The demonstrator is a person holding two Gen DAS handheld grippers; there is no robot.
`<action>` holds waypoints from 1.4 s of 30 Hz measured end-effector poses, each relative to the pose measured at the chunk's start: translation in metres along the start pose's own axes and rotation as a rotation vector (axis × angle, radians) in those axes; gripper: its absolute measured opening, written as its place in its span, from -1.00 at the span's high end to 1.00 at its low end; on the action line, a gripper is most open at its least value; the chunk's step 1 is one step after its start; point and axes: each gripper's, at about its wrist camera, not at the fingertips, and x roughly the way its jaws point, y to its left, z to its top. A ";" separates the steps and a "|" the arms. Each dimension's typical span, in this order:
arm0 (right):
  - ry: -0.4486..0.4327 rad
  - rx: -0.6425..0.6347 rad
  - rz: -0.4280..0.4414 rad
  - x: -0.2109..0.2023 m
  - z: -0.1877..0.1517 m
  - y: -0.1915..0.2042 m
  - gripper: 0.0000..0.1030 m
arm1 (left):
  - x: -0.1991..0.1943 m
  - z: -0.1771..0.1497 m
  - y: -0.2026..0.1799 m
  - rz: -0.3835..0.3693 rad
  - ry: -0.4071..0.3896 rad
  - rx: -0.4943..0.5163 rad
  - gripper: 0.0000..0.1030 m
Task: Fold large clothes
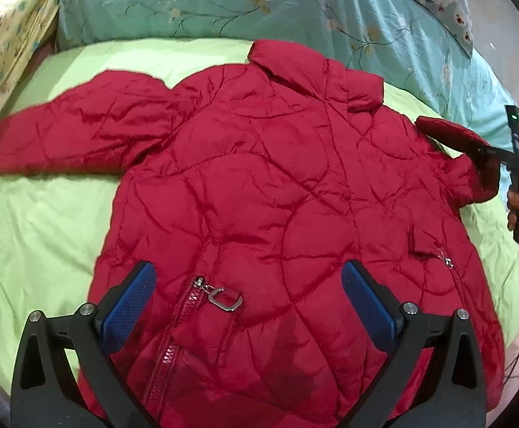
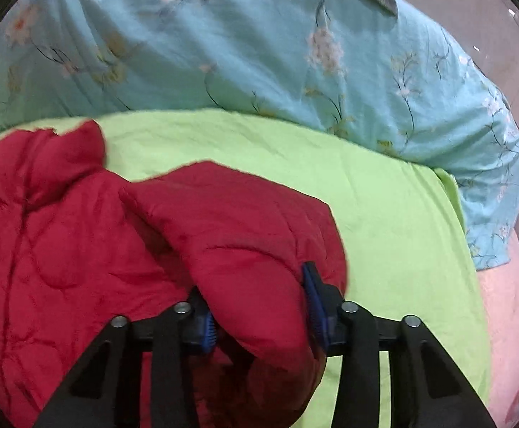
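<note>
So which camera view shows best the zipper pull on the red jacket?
The left wrist view. There the metal zipper pull lies in plain sight on the red quilted jacket, between the fingers of the open left gripper. The right wrist view shows only the jacket's sleeve and collar, no zipper.

Open green sheet (image 1: 34, 221) flanks the red quilted jacket (image 1: 259, 178) on both sides; the bunched floral duvet (image 2: 259, 57) blocks the bed's far edge.
</note>
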 end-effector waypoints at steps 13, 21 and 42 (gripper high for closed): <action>-0.106 0.068 0.459 -0.073 0.004 0.073 0.38 | 0.001 0.000 -0.002 -0.037 0.067 0.024 -1.00; -0.089 0.006 0.664 -0.077 -0.017 0.156 0.39 | -0.007 0.007 0.020 -0.132 0.059 -0.070 -1.00; 0.057 -0.280 0.642 -0.049 -0.074 0.231 0.24 | 0.096 0.098 0.025 -0.293 0.148 -0.180 -0.48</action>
